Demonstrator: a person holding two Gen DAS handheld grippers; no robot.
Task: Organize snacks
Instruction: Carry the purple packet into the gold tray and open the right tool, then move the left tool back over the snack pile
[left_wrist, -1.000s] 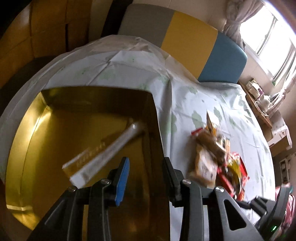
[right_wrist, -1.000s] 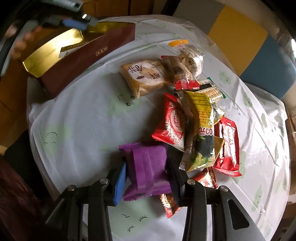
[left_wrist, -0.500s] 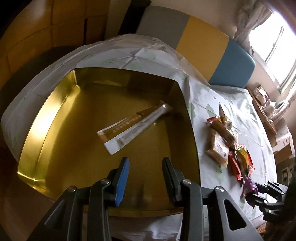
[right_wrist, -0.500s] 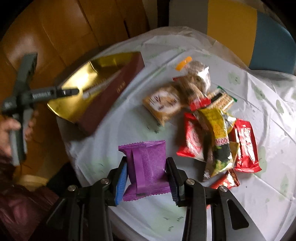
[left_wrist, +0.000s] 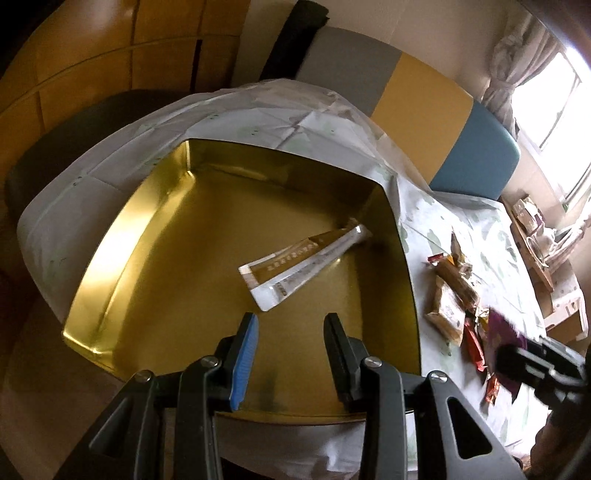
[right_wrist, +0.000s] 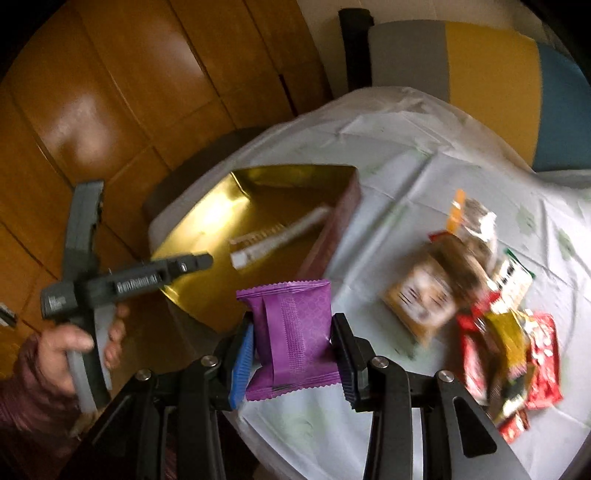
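Left wrist view. Left hand-held gripper (left_wrist: 290, 354): jaws parted a narrow way, nothing between them, held over the near part of the gold box (left_wrist: 122, 236). Gold box: shallow, square, shiny inside, set on the desk (left_wrist: 436, 221), which wears a white cloth with pale green marks. Contents: one long white-and-gold stick packet (left_wrist: 306, 264), lying slantwise toward the far right corner. To the right of the box, on the cloth: snack pile (left_wrist: 452, 295), brown, tan and red wrappers bunched together. At the right edge, blurred: right hand-held gripper (left_wrist: 508, 350) carrying the purple packet (left_wrist: 500, 332) above the pile's near end. Behind the desk: chair back (left_wrist: 417, 99) in grey, yellow and blue panels.

Right wrist view. Right hand-held gripper (right_wrist: 293, 349): jaws pressed on both sides of the purple packet (right_wrist: 291, 325), which stands upright between them, clear of the cloth. Beyond it: gold box (right_wrist: 207, 218) with dark red outer wall, stick packet (right_wrist: 277, 236) inside. At left: left hand-held gripper (right_wrist: 199, 262), empty tip over the box's near edge, gripped by a person's hand (right_wrist: 85, 343). At right on the desk (right_wrist: 399, 177): snack pile (right_wrist: 480, 295), blurred.
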